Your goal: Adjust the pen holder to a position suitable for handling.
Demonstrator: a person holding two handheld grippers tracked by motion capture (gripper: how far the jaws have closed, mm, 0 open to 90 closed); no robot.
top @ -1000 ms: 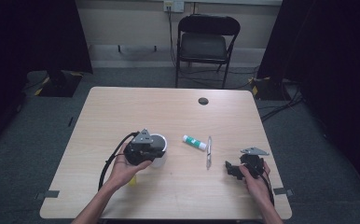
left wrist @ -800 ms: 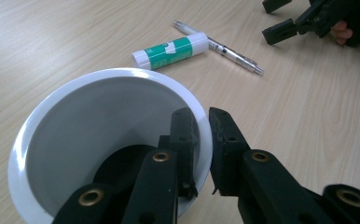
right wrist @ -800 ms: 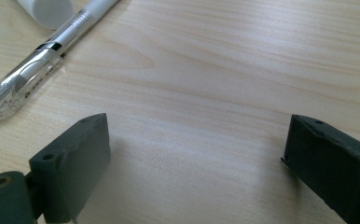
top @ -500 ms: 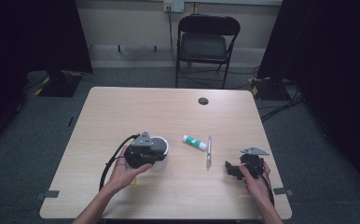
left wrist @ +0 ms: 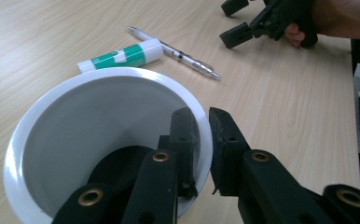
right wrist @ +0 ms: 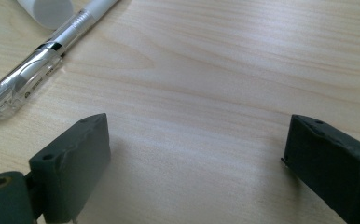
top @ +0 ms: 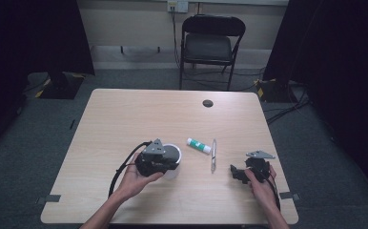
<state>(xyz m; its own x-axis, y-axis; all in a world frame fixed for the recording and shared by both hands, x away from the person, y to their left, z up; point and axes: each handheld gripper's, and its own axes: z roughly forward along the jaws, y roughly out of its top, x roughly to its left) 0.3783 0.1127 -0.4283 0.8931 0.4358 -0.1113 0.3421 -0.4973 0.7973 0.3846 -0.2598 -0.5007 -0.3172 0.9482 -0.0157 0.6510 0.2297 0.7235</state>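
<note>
Pinching the cup wall with my left tool, I am judging it light, stiff and slippery, while my right tool is gaping over the desk.

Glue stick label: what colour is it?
Green and white on the glue stick, clearest in the left gripper view.

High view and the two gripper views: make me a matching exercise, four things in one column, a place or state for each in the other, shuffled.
Things:
1. white cup
2. glue stick
3. pen
4. right gripper

Places or states:
A. jaws wide apart over bare table
B. clear and silver, lying between the glue stick and the right gripper
C. rim pinched by the left gripper
D. green and white, lying on its side

Pairs: 1-C, 2-D, 3-B, 4-A
</note>
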